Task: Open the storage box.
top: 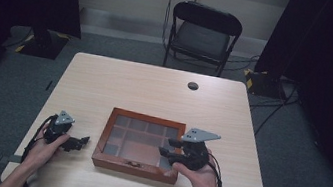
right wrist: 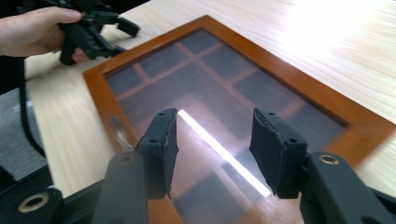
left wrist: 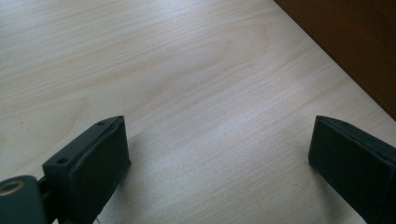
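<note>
The wooden box lies flat on the counter near the person's edge, a shallow brown case with a glass lid through which a grid of dark compartments shows. Its long axis runs left to right across the counter, and a small metal clasp sits at the middle of the front rail, the side facing the person. The lid looks closed.

The right gripper hangs over the right end of the box, its jaws pointing left across the glass. In the right gripper view the two black pads stand partly apart with nothing between them, above the glass rather than on it; I cannot tell whether they brush the frame. The clasp lies to the left of this gripper, along the front rail.

The left gripper rests low on the counter just beside the box's left end, jaws pointing right toward it. The left gripper view shows its pads wide apart over bare wood, with the box's brown side wall close ahead and not touched.

Judged from this, both hands flank the box. The right one is already over it, while the left could steady its end wall; the clasp sits about midway between them.
</note>
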A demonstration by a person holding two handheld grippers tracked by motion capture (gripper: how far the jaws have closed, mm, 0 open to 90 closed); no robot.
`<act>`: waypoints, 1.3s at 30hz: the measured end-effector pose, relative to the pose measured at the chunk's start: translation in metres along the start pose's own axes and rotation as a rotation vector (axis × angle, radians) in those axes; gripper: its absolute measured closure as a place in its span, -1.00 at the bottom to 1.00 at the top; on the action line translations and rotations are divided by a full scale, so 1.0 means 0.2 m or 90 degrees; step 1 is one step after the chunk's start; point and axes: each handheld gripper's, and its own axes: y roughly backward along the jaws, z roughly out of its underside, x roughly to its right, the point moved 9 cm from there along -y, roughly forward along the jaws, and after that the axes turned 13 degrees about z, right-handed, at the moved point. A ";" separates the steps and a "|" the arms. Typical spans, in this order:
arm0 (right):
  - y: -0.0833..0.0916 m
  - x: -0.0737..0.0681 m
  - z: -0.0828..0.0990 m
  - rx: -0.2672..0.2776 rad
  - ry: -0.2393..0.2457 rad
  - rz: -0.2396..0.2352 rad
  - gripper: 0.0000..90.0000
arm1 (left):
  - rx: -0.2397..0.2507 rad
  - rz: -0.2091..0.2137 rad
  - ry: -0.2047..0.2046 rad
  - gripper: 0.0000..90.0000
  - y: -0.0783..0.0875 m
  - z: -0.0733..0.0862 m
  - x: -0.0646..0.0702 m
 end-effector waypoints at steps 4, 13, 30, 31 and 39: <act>-0.03 -0.06 -0.01 -0.004 0.013 -0.025 0.21 | 0.000 0.000 0.000 -0.90 0.00 0.00 0.00; -0.13 -0.24 -0.02 -0.021 0.051 -0.095 0.40 | -0.001 0.001 0.000 -0.90 0.00 0.00 0.00; -0.24 -0.39 0.09 -0.069 0.109 -0.155 0.71 | -0.001 0.001 0.000 -0.90 0.00 0.00 0.00; -0.24 -0.40 0.09 -0.069 0.114 -0.160 0.71 | -0.001 0.001 0.000 -0.90 0.00 0.00 0.00; -0.26 -0.40 0.10 -0.074 0.125 -0.166 0.79 | -0.001 0.002 -0.001 -0.90 0.00 0.00 0.00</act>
